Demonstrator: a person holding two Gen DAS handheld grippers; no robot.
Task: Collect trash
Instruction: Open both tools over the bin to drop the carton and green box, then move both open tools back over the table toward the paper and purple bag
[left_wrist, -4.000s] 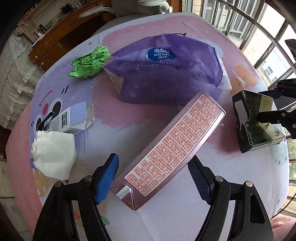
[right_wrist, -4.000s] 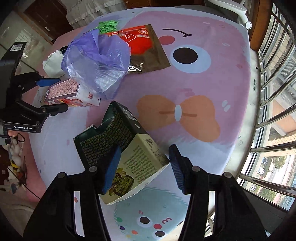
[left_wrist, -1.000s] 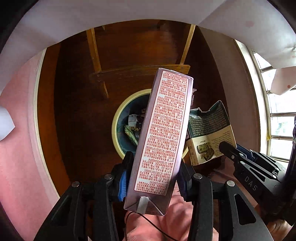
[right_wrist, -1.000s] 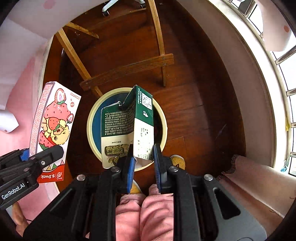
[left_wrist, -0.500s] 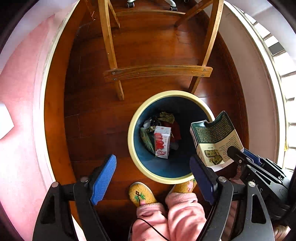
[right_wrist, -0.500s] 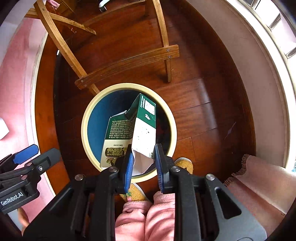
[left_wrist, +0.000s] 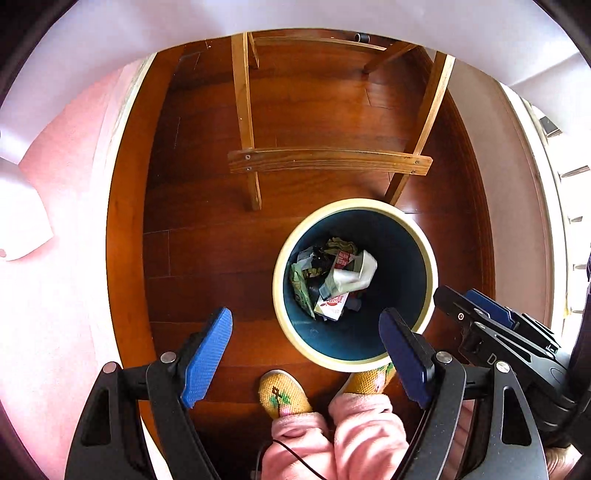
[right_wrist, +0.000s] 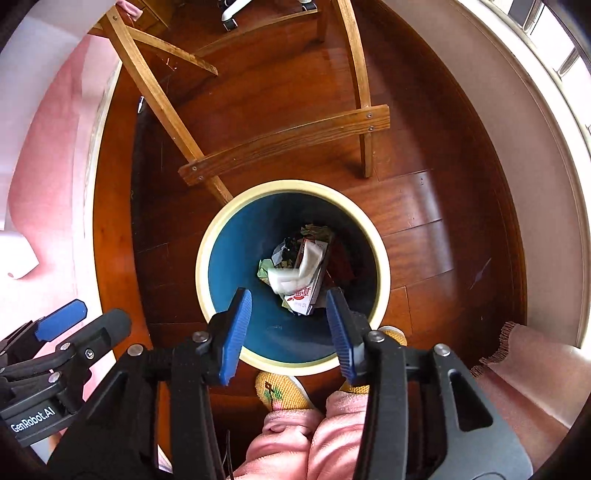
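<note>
Cartons (left_wrist: 334, 295) lie crumpled in round cream-rimmed bin (left_wrist: 354, 363); both claws gape.

A polished reddish-brown wooden floor (left_wrist: 207, 258) filled the scene, its boards catching daylight. Pale wooden furniture legs (left_wrist: 243, 122) stood on it, joined by a curved crossbar (left_wrist: 328, 160) fixed with screws. A pink-and-white cloth (left_wrist: 55, 288) hung along the left side. To the right ran a pale wall (right_wrist: 491, 122) and a bright window frame (right_wrist: 569, 55). A white castor (right_wrist: 231, 11) showed at the top of the right wrist view, and a fringed pinkish rug (right_wrist: 524, 354) lay at lower right.
</note>
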